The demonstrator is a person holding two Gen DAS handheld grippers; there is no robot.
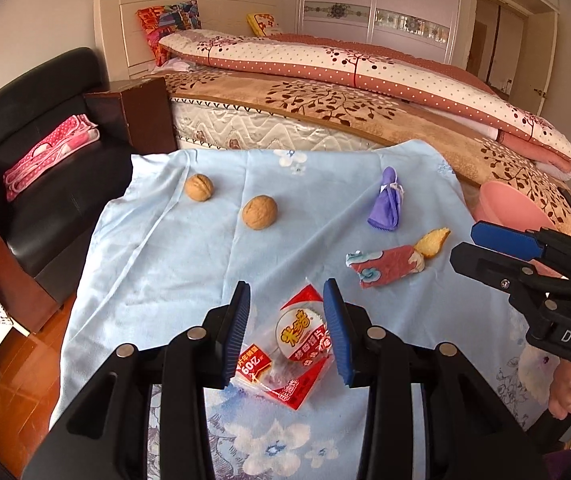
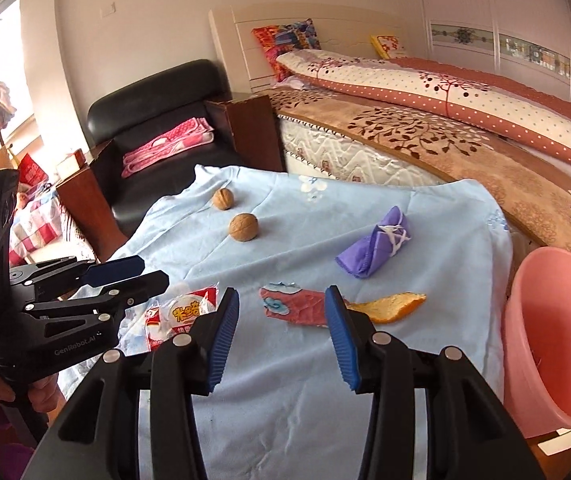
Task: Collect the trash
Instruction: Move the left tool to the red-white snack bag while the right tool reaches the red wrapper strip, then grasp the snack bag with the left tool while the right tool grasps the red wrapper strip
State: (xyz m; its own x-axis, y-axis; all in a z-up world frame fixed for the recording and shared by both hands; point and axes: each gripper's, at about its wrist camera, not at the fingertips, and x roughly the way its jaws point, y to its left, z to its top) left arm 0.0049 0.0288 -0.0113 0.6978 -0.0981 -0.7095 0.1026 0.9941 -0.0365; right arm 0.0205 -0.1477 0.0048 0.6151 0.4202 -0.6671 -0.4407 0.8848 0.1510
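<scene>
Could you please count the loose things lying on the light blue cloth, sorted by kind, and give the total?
Walnuts: 2
Snack wrappers: 2, red-and-white wrapper and pink wrapper
Orange peel: 1
Purple cloth bundle: 1
Total: 6

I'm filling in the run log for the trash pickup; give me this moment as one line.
left gripper: open over snack wrapper | right gripper: open near pink wrapper | pink bin: beside table | nothing held
</scene>
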